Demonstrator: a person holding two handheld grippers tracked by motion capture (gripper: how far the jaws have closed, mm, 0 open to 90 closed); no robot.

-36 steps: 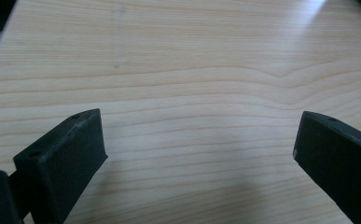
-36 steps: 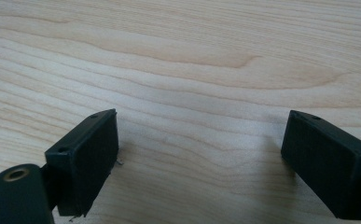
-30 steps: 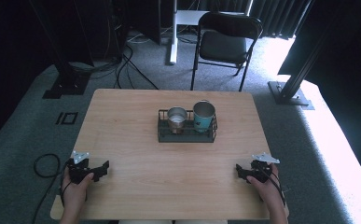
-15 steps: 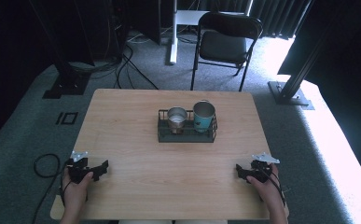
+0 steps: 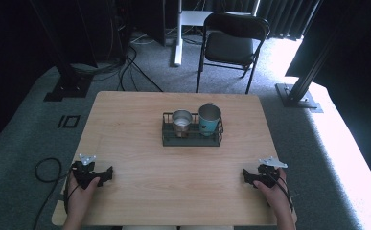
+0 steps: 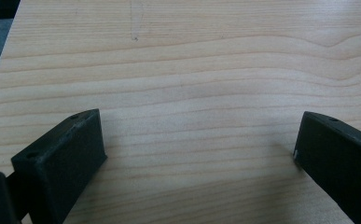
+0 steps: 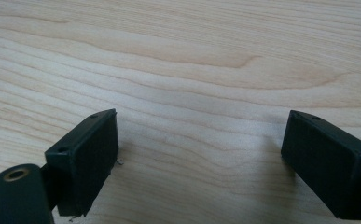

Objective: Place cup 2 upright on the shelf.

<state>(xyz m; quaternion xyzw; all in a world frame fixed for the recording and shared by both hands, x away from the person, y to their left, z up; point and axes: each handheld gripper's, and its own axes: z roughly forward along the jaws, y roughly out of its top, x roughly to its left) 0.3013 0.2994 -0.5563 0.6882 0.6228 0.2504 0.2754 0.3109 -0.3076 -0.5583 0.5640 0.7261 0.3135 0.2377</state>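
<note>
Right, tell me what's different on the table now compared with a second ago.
Very little. The left gripper has just been opening its jaws a touch wider, with nothing between them but bare table. Nothing was taken hold of or let go. Both hands stayed at the near edge, the right gripper stayed open and empty, and the rack with the steel cup and teal cup kept its place.

A wooden table in a dim, carpeted room

The light wood table [image 5: 140,110] stands on grey-green carpet [image 5: 25,139]; a black folding chair [image 5: 233,40] sits behind it beside a white post [image 5: 177,33]. Black cables [image 5: 125,67] trail across the floor past dark stand bases [image 5: 61,88] (the back of the room is nearly black), while bright daylight [image 5: 336,139] falls along the right.
</note>
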